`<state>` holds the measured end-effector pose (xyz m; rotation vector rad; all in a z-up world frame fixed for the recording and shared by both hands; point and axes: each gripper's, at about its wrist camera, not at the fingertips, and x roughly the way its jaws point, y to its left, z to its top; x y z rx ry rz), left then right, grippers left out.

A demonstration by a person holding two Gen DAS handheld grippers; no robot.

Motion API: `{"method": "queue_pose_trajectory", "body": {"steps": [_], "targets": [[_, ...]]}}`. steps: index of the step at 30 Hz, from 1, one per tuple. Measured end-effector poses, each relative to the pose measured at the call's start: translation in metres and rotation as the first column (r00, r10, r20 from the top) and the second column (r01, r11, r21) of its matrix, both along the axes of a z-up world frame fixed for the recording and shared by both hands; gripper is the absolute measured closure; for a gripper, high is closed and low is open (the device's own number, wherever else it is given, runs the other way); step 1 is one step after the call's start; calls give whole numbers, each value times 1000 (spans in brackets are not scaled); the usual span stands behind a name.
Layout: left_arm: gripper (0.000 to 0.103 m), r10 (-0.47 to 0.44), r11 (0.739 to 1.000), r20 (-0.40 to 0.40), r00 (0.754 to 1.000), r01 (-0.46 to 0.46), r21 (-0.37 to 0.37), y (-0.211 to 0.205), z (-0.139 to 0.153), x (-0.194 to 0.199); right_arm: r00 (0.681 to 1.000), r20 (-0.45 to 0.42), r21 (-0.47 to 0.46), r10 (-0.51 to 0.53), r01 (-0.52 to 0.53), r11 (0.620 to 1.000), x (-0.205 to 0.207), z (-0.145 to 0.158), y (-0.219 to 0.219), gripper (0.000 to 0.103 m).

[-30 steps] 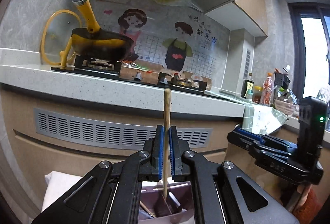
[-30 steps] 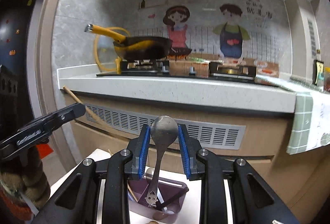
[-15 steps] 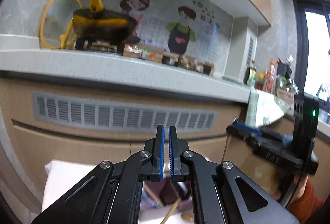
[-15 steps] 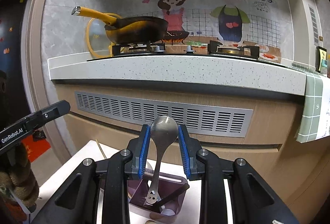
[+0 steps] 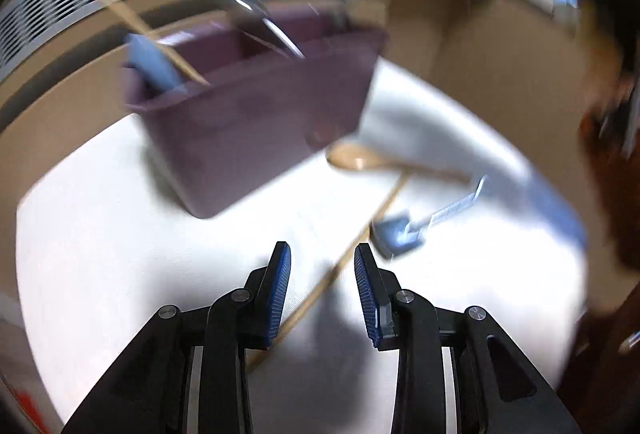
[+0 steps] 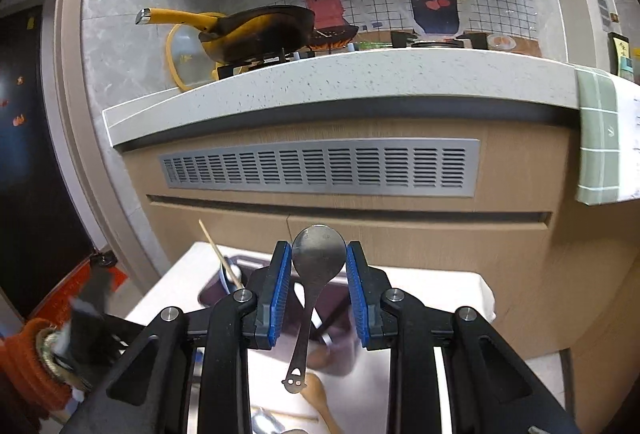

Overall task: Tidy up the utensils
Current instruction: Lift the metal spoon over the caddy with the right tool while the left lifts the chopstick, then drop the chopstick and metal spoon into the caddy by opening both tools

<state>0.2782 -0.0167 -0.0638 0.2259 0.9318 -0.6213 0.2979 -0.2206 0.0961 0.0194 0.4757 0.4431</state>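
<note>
Left gripper (image 5: pixel 322 290) spread wide, holding nothing, low over the wooden chopstick (image 5: pixel 344 258) on the white table (image 5: pixel 100 254), just in front of the purple utensil box (image 5: pixel 256 122). Long stick slanted through the gap, pointing toward the wooden spoon (image 5: pixel 356 158). Right gripper (image 6: pixel 319 284) pinched the metal spoon (image 6: pixel 316 258), bowl up, above that box.

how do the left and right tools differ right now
The left tool is open and empty, pointed down over a chopstick lying on the white table. The right tool is shut on a metal spoon, bowl up, facing the counter. Both have blue pads.
</note>
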Motion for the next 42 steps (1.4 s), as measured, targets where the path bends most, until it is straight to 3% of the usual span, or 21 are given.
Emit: {"method": "queue_pose_trajectory", "body": {"steps": [6, 9, 11, 14, 18, 23, 30, 32, 36, 42], "targets": [[69, -67, 989, -43, 997, 72, 127, -26, -18, 5, 999, -21, -51, -32, 31, 998, -23, -12, -23, 78], [71, -1, 986, -56, 998, 11, 166, -34, -17, 10, 998, -36, -57, -52, 50, 997, -27, -20, -33, 78], [86, 23, 985, -53, 998, -13, 171, -41, -17, 12, 997, -50, -41, -55, 53, 998, -27, -24, -37, 78], [92, 71, 981, -42, 997, -62, 182, -52, -16, 10, 996, -69, -12, -50, 49, 999, -27, -30, -39, 78], [98, 148, 989, -76, 986, -146, 32, -37, 5, -4, 996, -79, 16, -34, 35, 999, -33, -33, -42, 78], [99, 239, 961, -40, 970, -242, -130, -6, 37, -25, 996, -80, 11, -33, 34, 999, -35, -34, -43, 78], [99, 285, 928, -98, 954, -300, -223, 16, 34, -47, 997, -72, 6, -19, 19, 1000, -42, -32, -34, 78], [99, 301, 926, -140, 943, -324, -192, 21, 19, -50, 998, -60, -15, -20, 19, 1000, -46, -32, -31, 78], [99, 305, 945, -192, 933, -321, -58, 6, -7, -55, 997, -82, -24, -8, 6, 1000, -51, -34, -26, 78], [97, 274, 960, -149, 950, -261, 98, -20, -15, -43, 996, -85, -45, 1, -5, 999, -59, -38, -19, 78]]}}
